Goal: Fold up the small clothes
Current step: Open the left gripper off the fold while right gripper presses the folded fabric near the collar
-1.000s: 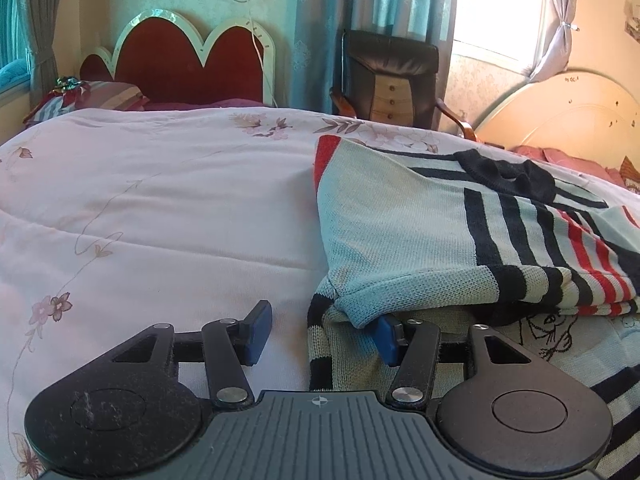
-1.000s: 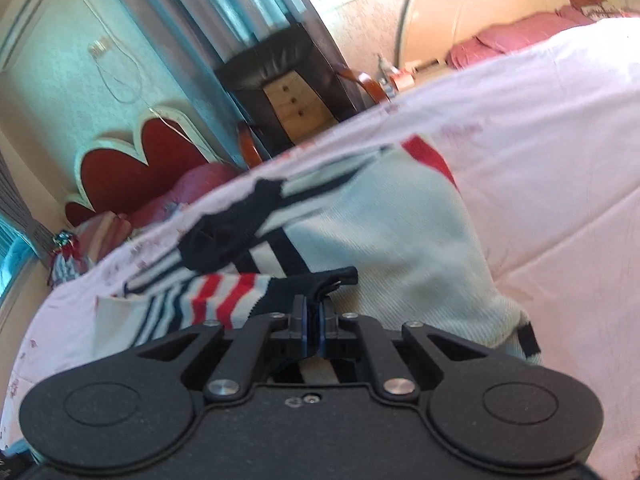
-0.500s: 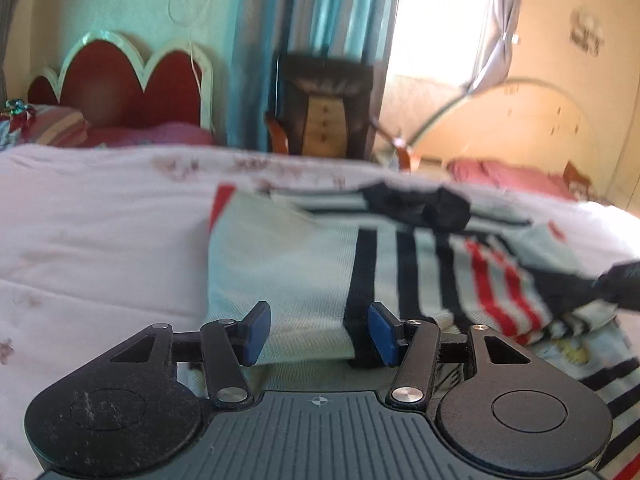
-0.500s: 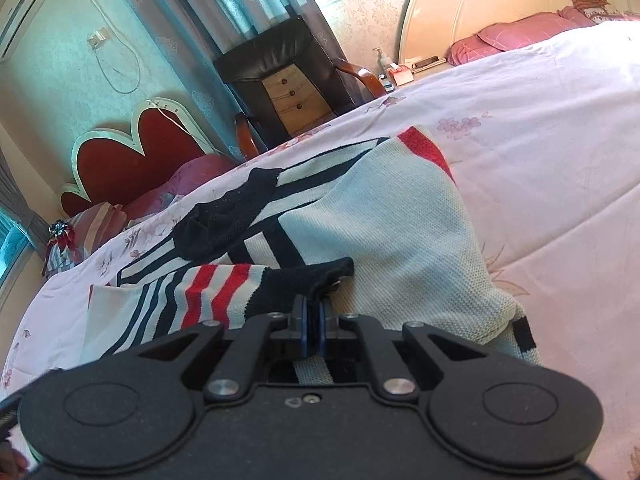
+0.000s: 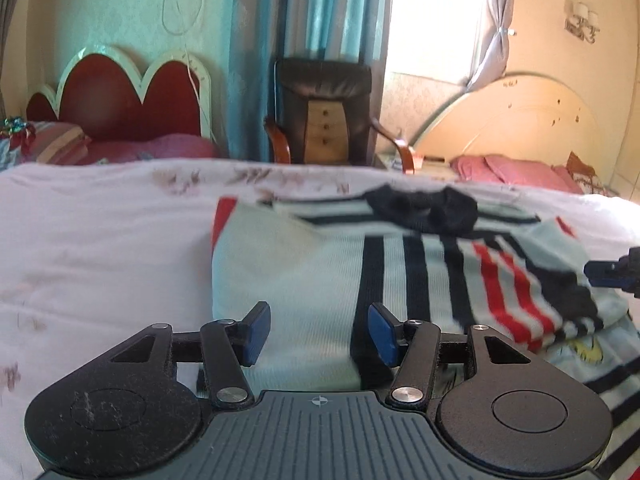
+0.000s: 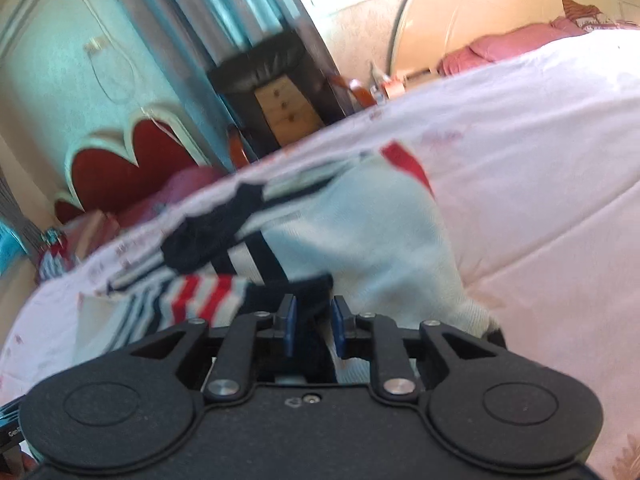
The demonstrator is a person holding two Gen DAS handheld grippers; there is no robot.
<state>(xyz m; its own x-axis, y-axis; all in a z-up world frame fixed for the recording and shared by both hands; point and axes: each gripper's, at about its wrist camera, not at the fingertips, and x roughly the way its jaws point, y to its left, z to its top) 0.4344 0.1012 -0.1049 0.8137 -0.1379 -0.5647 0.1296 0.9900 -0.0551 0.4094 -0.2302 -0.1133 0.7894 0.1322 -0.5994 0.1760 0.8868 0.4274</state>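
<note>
Bed [image 5: 100, 248]: white quilt with a faint pink flower print, filling the lower part of both views; it carries every piece of clothing listed here.

Striped sweater [image 5: 304, 280] [image 6: 372, 248]: pale knit with black bands, red bands and a red cuff or hem patch at its far corner. It lies folded over on itself in the middle of the bed, its near edge toward the two grippers. A dark collar or neck piece [image 5: 424, 210] sits bunched on its far side. The red-and-black striped part [image 6: 204, 296] is folded across the body of the garment.

Second garment [image 5: 580, 354]: a pale printed piece with a yellow motif, lying under the sweater toward the right edge of the bed; only a strip shows.

Armchair [image 5: 324, 112]: dark leather with wooden arms, beyond the far edge of the bed, a small wooden drawer unit on its seat.

Headboards: a red scalloped one [image 5: 116, 96] beyond the far left, a cream arched one [image 5: 508, 120] beyond the far right, pink pillows at its foot.

Left gripper [image 5: 319, 334]: jaws well apart, blue pads above the near edge of the sweater, nothing pinched between them.

Right gripper [image 6: 312, 326]: jaws have just been opening and now stand a small way apart. The dark edge of the sweater's striped fold lies between the blue pads; the pads do not press on it. Its tip also shows at the right border of the left wrist view [image 5: 612, 272].
</note>
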